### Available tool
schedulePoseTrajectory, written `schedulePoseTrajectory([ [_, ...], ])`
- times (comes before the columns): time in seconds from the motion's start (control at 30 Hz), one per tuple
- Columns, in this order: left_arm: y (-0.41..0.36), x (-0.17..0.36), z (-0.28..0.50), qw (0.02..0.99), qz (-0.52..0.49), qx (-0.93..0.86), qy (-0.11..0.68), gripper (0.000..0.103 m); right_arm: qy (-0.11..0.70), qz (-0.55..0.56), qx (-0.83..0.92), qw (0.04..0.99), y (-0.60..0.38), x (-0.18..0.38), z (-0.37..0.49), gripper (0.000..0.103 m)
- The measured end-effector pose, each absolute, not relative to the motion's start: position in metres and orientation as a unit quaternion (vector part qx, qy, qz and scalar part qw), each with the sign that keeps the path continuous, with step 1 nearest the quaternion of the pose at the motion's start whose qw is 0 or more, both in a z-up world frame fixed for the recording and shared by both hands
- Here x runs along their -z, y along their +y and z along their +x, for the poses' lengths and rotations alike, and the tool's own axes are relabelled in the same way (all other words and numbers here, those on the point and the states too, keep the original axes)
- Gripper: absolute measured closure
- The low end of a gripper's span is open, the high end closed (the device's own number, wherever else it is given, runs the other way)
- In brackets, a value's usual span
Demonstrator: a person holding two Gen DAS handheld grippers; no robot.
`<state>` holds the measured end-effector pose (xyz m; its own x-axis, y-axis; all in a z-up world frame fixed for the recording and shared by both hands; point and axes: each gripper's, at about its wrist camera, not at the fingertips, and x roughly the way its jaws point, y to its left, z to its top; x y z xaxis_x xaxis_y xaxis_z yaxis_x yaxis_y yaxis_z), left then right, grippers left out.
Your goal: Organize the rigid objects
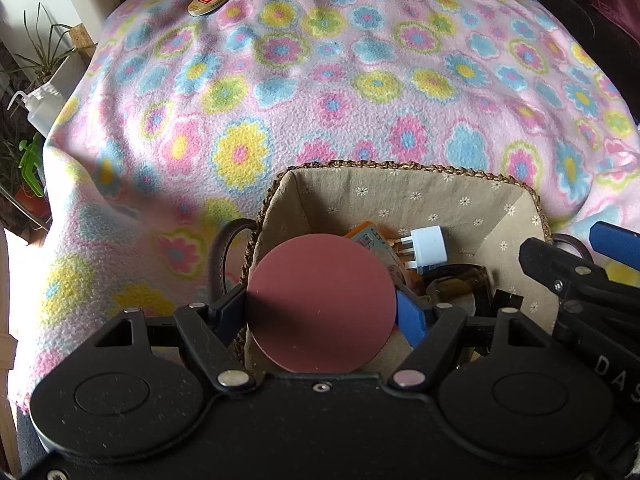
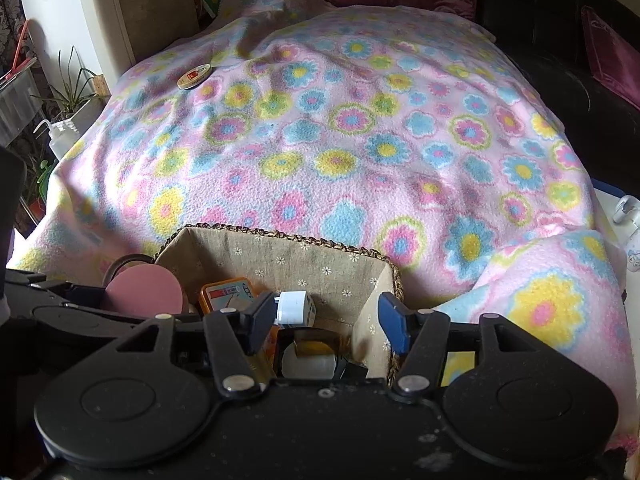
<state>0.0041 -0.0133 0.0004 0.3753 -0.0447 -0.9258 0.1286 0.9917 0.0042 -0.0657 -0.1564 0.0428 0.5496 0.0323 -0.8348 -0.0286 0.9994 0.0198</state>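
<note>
the left claw (image 1: 326, 312) pinches a maroon disc (image 1: 320, 304) over the lined basket (image 1: 400, 196); the right claw (image 2: 326, 322) is spread, straddling the basket's right edge, pinching nothing.

Fleecy blanket (image 1: 360, 80), woven cloth-lined basket (image 1: 400, 168)

left gripper (image 1: 332, 312): black plastic body showing two round discs, silver rivets and screws, blue pads | right gripper (image 2: 328, 322): matching black linkage arms, triangular cut-outs, blue pads, dust specks showing, white letters "DAS" showing on its side
</note>
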Motion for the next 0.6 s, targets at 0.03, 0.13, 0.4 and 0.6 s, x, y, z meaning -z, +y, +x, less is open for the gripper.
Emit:
schedulePoseTrajectory([
  [0.03, -0.0132, -0.0006, 0.0040, 0.829, 0.037, 0.052, 0.556, 0.030, 0.475, 0.004, -0.018, 0.880, -0.1572, -0.0427, -0.0655, 0.045],
  [0.13, -0.0138, -0.0005, 0.0040, 0.829, 0.040, 0.051, 0.556, 0.028, 0.475, 0.005, -0.017, 0.880, -0.1574, -0.0427, -0.0657, 0.045],
  [0.4, -0.0140, -0.0007, 0.0042, 0.829, 0.040, 0.051, 0.556, 0.027, 0.475, 0.008, -0.016, 0.880, -0.1592, -0.0422, -0.0654, 0.044],
  [0.6, -0.0140, -0.0008, 0.0043, 0.829, 0.040, 0.051, 0.556, 0.027, 0.475, 0.008, -0.015, 0.880, -0.1592, -0.0421, -0.0654, 0.043],
])
